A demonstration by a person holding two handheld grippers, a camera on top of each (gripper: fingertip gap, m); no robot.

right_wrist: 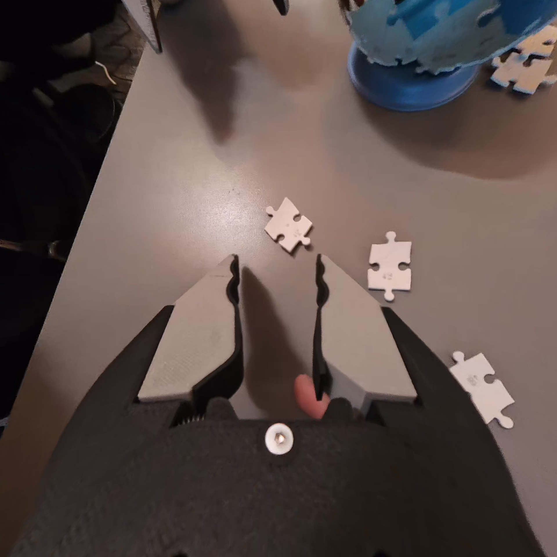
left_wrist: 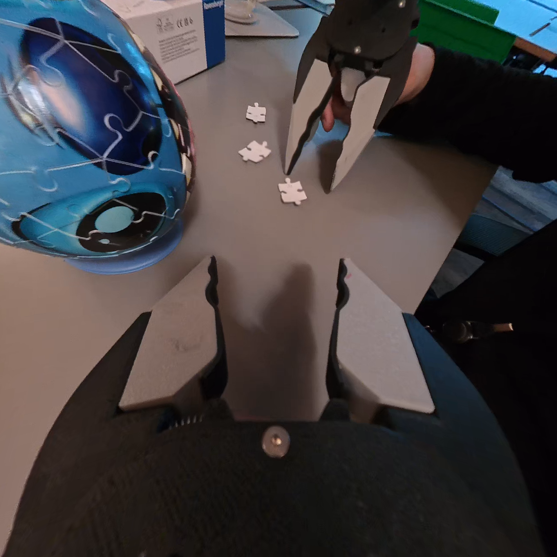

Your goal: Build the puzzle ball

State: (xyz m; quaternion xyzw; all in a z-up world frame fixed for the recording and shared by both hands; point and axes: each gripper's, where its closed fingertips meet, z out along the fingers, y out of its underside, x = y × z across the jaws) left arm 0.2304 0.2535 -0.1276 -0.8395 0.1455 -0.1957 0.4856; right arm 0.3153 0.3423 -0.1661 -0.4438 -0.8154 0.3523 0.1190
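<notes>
The partly built blue puzzle ball (left_wrist: 90,135) sits on a blue ring stand (left_wrist: 126,265) at the left of the left wrist view. Three loose white pieces lie face down on the grey table (left_wrist: 256,113) (left_wrist: 254,150) (left_wrist: 291,191). My left gripper (left_wrist: 277,260) is open and empty, low over bare table. My right gripper (left_wrist: 307,180) points down, open, its tips just above the nearest piece. In the right wrist view my right gripper (right_wrist: 277,256) is open and empty, just short of a piece (right_wrist: 288,224). Two more pieces (right_wrist: 389,265) (right_wrist: 480,388) lie to its right. The ball's open jagged edge (right_wrist: 452,30) and its stand (right_wrist: 407,90) are at the top right.
A white and blue box (left_wrist: 180,39) stands behind the ball, with a grey monitor base (left_wrist: 262,27) beside it. A cluster of joined pieces (right_wrist: 518,72) lies right of the stand. The table edge (right_wrist: 99,180) runs along the left of the right wrist view, with dark floor beyond it. Left tips to right tips: about 15 centimeters.
</notes>
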